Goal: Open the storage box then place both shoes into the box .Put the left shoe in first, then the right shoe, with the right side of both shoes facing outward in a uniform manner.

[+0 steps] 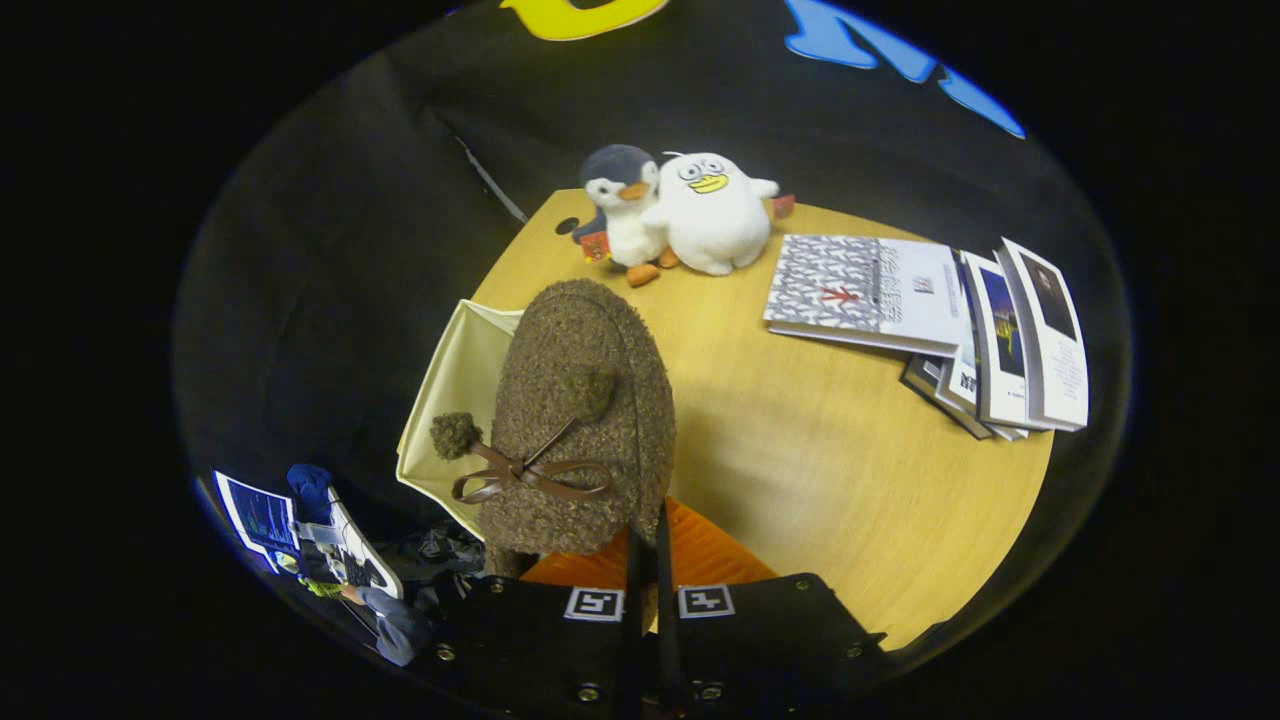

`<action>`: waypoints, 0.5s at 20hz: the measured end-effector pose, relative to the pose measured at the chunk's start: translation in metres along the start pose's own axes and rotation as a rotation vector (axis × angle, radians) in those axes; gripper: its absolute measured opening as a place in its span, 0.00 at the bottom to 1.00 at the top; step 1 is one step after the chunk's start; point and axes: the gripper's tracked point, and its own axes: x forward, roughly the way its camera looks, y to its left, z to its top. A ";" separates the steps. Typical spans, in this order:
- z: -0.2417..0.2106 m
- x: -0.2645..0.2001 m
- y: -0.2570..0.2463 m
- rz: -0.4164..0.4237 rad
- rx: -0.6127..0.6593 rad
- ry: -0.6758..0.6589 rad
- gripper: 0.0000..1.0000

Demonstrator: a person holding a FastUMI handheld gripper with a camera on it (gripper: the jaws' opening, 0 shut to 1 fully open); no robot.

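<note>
Tool (647,560) with fingers nearly together, pinching the rear rim of a brown fuzzy shoe (580,420), which hangs toe-forward just ahead of the fingers and above the surface (850,470). The shoe carries a brown bow with pom-poms. To the shoe's left, partly under it, a cream box (450,400) stands at the surface edge; whether its mouth is open cannot be told. Orange material, perhaps the shoe's lining, shows at the heel beside the fingers. Beyond the shoe sit two plush toys (680,210); to its right lies a fan of books (930,320). Judgement: for a sound placement, keep the pinch firm, carry the shoe leftward over the box, and turn it so its right side faces outward before lowering.
</note>
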 end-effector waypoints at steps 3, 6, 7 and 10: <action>0.021 0.012 0.050 0.036 -0.070 0.006 0.06; 0.039 0.029 0.091 0.065 -0.114 0.005 0.06; 0.042 0.036 0.103 0.074 -0.112 0.005 0.06; 0.052 0.062 0.123 0.072 -0.143 0.026 0.06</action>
